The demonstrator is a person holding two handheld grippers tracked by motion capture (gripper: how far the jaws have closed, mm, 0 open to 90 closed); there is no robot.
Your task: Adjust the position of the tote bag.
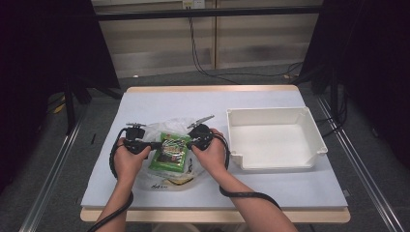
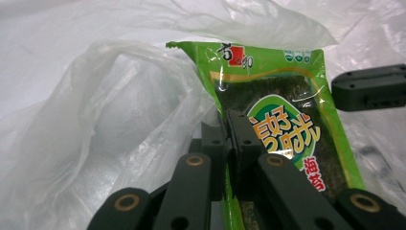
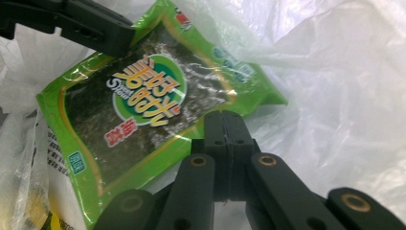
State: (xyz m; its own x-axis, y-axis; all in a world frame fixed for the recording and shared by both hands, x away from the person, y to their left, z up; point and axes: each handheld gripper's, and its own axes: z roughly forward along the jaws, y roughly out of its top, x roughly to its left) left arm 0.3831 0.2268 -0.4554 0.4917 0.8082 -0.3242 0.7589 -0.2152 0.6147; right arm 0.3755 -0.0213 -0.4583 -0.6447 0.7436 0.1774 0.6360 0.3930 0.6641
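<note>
A green seaweed snack packet [image 1: 169, 152] lies on a crumpled clear plastic bag [image 1: 167, 126] at the table's front left of centre. My left gripper [image 1: 155, 144] is at the packet's left side. In the left gripper view its jaws are shut on the left edge of the packet [image 2: 287, 120], beside the bunched bag [image 2: 119, 120]. My right gripper [image 1: 190, 143] sits at the packet's right side. In the right gripper view its jaws are pressed shut on bag film [image 3: 344, 96] just off the edge of the packet [image 3: 143, 96]. The left gripper's jaw reaches in at the top left.
A white plastic bin [image 1: 275, 137] stands with nothing inside at the right of the white table top [image 1: 193, 99]. A yellow-printed packet [image 1: 176, 181] lies in the bag under the green one. Cables trail from both grippers along the person's forearms.
</note>
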